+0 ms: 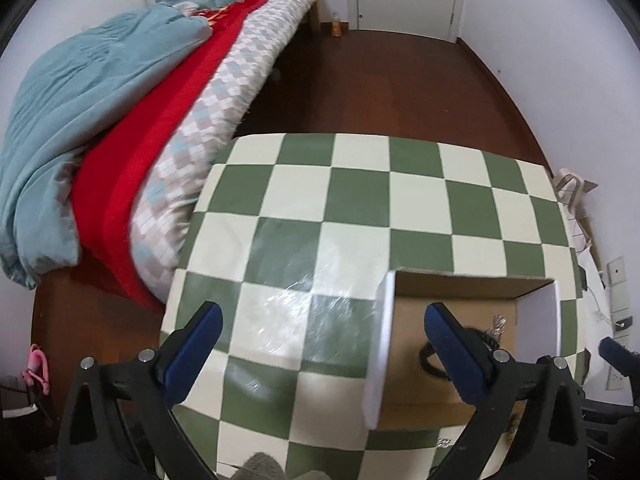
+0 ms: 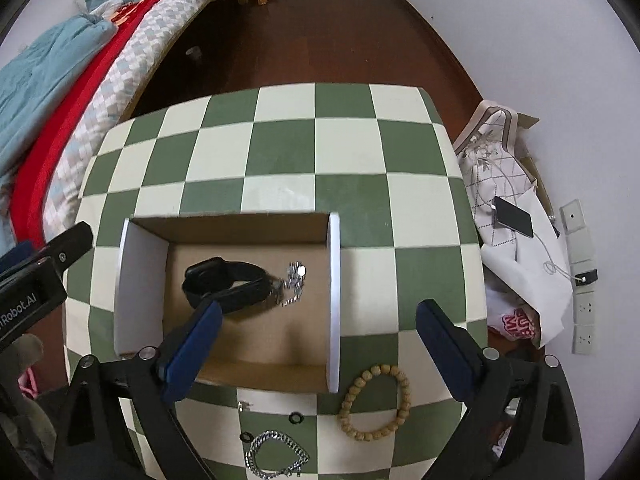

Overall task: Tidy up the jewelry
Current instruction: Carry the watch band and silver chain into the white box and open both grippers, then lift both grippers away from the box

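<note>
An open cardboard box [image 2: 248, 372] with white side flaps sits on the green-and-cream checkered table [image 2: 320, 152]. Inside lie a black smartwatch [image 2: 228, 282] and a small silver chain [image 2: 294, 282]. In front of the box lie a wooden bead bracelet [image 2: 376, 402], a silver chain bracelet [image 2: 276, 456], two small black rings [image 2: 296, 417] and a tiny silver piece [image 2: 242, 405]. My right gripper [image 2: 318, 352] is open and empty above the box's front right. My left gripper [image 1: 320, 354] is open and empty, straddling the box's left flap [image 1: 380, 352]; the box [image 1: 412, 360] lies to its right.
A bed [image 1: 120, 120] with blue and red bedding stands to the table's left. Dark wood floor [image 2: 320, 32] lies beyond. A phone [image 2: 514, 216] on cloth-covered clutter and wall sockets [image 2: 582, 308] sit to the right. The left gripper's body [image 2: 36, 280] shows at the right wrist view's left edge.
</note>
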A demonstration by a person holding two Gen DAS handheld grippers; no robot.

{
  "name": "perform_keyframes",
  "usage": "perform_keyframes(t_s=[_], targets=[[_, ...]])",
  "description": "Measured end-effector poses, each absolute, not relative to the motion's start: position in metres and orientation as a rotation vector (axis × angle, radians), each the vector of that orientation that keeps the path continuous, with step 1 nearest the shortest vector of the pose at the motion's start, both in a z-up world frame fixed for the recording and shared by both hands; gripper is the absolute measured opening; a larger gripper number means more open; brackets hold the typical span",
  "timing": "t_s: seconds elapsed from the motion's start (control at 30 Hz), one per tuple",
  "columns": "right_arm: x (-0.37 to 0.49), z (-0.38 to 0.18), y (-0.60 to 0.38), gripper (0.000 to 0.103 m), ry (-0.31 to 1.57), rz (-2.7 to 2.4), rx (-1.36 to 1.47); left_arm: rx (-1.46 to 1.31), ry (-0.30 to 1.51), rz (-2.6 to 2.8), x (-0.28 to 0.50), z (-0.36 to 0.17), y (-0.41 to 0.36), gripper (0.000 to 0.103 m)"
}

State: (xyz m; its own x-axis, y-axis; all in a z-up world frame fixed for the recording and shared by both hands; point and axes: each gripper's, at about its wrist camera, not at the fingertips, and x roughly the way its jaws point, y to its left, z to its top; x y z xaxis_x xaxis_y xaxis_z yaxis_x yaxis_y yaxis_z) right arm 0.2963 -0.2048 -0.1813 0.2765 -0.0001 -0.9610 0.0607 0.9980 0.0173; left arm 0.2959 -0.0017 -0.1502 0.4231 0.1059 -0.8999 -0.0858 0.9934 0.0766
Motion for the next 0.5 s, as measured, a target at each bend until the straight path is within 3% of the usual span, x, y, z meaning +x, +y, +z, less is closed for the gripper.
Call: perform_keyframes(t_s=[0.5], targets=[[0.239,-0.15,-0.193,0.103,1.182,-0.084,0.039,0.06,1.024,0.17,0.234,-0.109,0.01,0.103]])
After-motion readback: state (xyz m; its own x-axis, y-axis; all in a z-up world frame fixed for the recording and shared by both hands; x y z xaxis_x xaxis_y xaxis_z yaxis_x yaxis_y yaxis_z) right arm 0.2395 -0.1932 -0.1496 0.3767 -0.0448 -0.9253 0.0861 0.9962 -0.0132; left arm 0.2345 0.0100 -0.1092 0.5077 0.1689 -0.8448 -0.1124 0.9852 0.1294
